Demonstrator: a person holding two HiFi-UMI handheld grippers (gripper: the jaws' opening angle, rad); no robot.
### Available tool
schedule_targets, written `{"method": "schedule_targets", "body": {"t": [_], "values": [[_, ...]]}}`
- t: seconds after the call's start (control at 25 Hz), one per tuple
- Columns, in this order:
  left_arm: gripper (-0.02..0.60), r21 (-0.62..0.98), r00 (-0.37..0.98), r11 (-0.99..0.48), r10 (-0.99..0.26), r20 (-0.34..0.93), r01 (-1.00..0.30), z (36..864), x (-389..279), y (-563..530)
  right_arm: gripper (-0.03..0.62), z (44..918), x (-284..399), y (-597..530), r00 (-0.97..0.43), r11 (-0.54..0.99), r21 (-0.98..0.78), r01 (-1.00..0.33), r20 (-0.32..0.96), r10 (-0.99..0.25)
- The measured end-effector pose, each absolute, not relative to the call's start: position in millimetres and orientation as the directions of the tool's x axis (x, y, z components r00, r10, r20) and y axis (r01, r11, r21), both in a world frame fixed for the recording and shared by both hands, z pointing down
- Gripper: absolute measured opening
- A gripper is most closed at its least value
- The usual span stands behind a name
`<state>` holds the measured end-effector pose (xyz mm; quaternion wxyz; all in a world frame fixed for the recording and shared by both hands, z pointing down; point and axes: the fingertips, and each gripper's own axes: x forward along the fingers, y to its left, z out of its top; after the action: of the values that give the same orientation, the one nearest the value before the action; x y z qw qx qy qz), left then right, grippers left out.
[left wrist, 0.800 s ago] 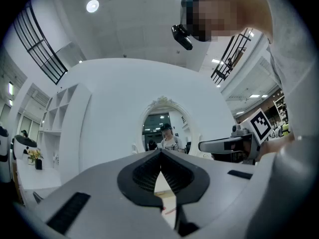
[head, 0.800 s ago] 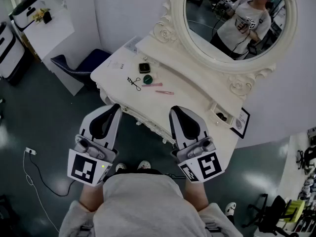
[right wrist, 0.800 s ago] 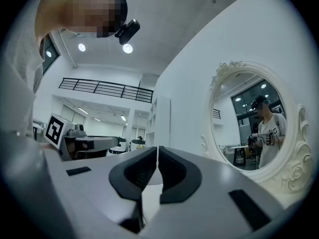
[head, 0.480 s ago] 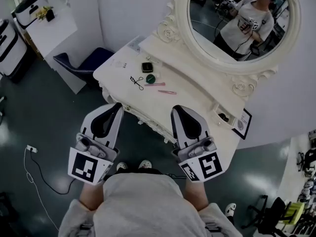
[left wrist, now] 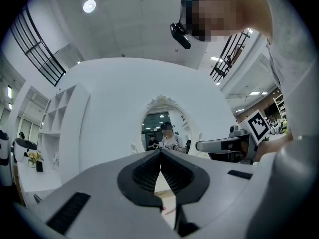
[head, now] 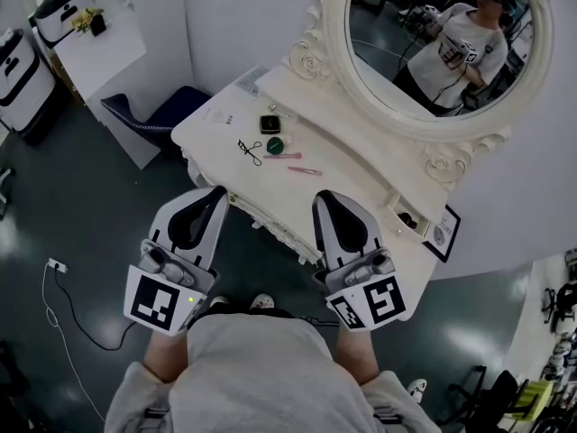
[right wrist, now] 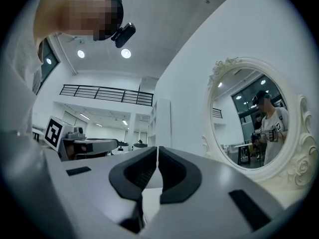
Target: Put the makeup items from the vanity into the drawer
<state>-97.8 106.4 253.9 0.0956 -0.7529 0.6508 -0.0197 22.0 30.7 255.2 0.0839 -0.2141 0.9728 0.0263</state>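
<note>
The cream vanity (head: 361, 183) stands ahead of me under an oval mirror (head: 433, 39). On its top lie a black square compact (head: 269, 124), a green round item (head: 274, 145), a black eyelash curler (head: 250, 151) and two pink sticks (head: 304, 170). My left gripper (head: 214, 193) and right gripper (head: 318, 199) are held side by side in front of the vanity, short of its front edge. Both are shut and hold nothing. The jaws meet at the tips in the left gripper view (left wrist: 160, 152) and in the right gripper view (right wrist: 157, 151).
A dark blue chair (head: 149, 115) stands left of the vanity. A white counter (head: 86, 48) is at the far left. A framed card (head: 442, 233) and a small dish sit at the vanity's right end. A cable (head: 59, 314) lies on the dark floor.
The view has drifted slightly; the vanity sits a little higher and to the right in the head view. Both grippers keep their pose and stay shut.
</note>
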Motion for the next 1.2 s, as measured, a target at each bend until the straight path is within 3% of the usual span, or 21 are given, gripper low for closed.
{"method": "schedule_targets", "body": {"t": [0.6, 1.2], "values": [[0.015, -0.171, 0.137, -0.121, -0.987, -0.080, -0.978, 257, -89, 93, 0.025, 263, 22, 17, -0.913, 0.922, 0.016, -0.387, -0.150, -0.380], [0.015, -0.171, 0.221, -0.203, -0.971, -0.094, -0.964, 256, -135, 31, 0.025, 266, -16, -37, -0.873, 0.882, -0.004, -0.470, -0.145, -0.466]]}}
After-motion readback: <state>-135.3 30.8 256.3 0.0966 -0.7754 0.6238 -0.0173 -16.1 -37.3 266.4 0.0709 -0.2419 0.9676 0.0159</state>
